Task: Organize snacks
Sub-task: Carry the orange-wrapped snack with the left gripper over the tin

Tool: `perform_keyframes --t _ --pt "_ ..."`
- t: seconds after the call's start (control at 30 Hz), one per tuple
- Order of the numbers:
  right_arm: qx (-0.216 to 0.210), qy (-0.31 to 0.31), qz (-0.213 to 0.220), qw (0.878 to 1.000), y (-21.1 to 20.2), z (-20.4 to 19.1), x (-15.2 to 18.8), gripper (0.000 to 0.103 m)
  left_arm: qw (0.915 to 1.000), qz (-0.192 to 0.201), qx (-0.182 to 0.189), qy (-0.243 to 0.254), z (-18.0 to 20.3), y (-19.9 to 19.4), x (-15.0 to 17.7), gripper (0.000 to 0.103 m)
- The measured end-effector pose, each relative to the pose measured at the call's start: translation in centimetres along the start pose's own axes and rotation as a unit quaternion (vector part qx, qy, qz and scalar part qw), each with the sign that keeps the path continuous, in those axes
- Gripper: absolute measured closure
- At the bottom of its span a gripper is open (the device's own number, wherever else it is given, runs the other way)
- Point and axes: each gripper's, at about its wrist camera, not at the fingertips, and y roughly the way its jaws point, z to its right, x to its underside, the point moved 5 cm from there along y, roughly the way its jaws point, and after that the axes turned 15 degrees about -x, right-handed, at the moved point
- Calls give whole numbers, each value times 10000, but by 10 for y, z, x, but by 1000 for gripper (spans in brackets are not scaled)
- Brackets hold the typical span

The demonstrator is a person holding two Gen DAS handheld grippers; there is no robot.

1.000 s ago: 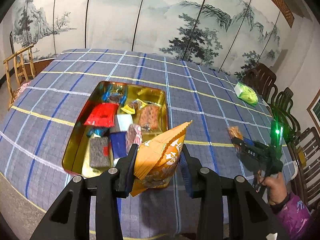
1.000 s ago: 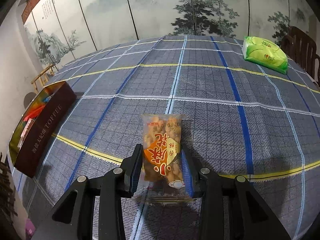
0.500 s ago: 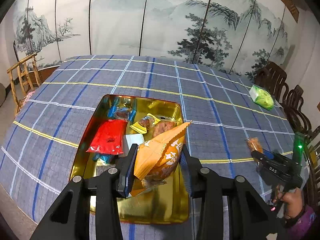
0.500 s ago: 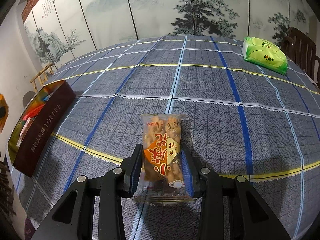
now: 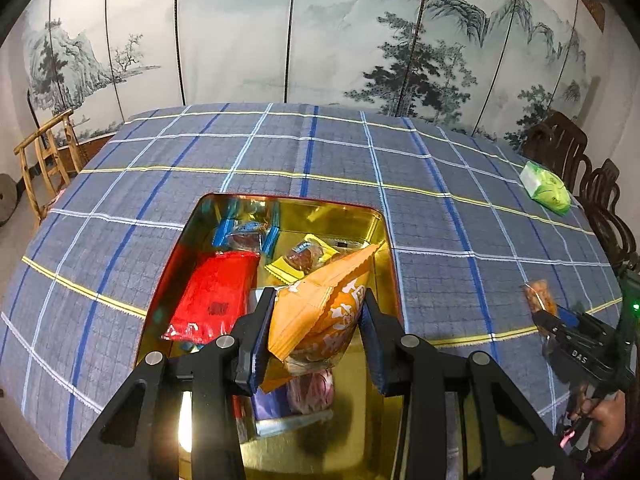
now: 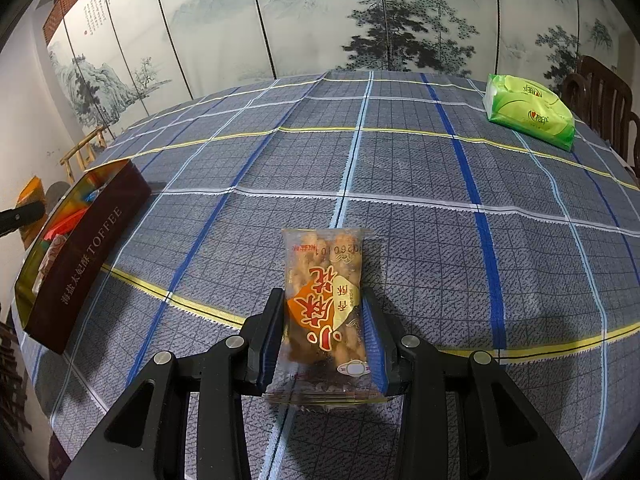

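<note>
Even indoor light; glare in gold tin (image 5: 372, 216); fisheye-bent, dark-cornered edges

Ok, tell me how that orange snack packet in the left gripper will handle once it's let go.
The orange snack packet looks puffy and creased, so probably light and crushable. Its upper corner sticks up unsupported, suggesting thin, fairly stiff film. It hangs over the gold tin, so it would likely flop onto other snacks rather than roll.
</note>
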Motion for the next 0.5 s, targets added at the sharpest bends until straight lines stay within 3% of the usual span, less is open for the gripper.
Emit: perform_keyframes --t 0.5 --pt "9 -5 -3 10000 0 0 0 65 9999 -35 -133 95 2 18 -12 66"
